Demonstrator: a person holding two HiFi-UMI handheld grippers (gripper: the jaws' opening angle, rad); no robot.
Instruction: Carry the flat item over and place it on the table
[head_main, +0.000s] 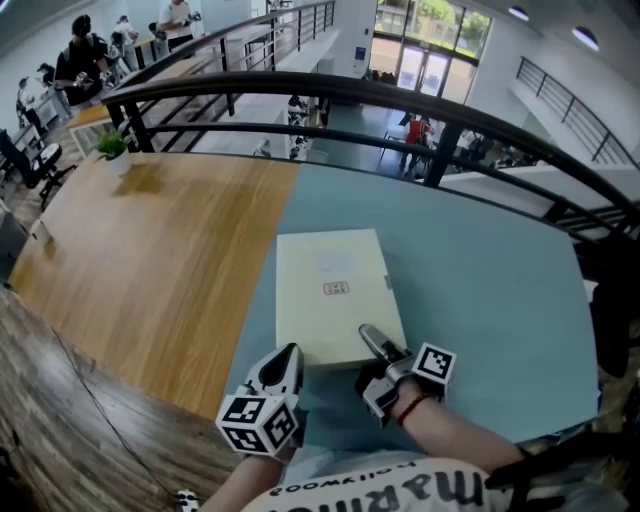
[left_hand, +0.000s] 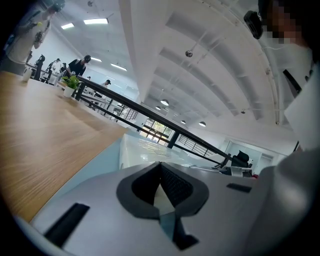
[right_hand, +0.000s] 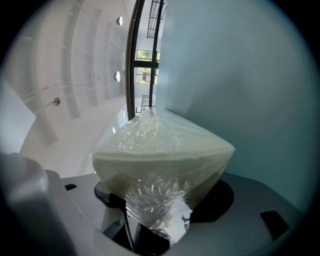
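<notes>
Nearest, at the bottom of the head view, left gripper (head_main: 291, 351) with tips drawn together, nosing the near-left corner of the flat cream box (head_main: 330, 285). Only a cream sliver showing in the gap behind its pads, nothing plainly pinched. Just right of it, right gripper (head_main: 368, 338) clamped on the near-right corner, film-wrapped box filling the space between its pads, upper jaw lying along the top face. Beyond both, flat cream box stretched out on the blue-grey half of the table (head_main: 490, 280), long side running away. Wooden half (head_main: 150, 260) off to the left, with a potted plant (head_main: 112, 148) at its far-left end. Farther still, black railing (head_main: 400, 100). Looks like the very end of the set-down, weight apparently on the tabletop, though cannot tell whether the near edge is fully down. Next, probably: spread the right jaws clear of the corner. Then draw both tools straight back toward the near side, low and level, without snagging the film or dragging the box askew.
</notes>
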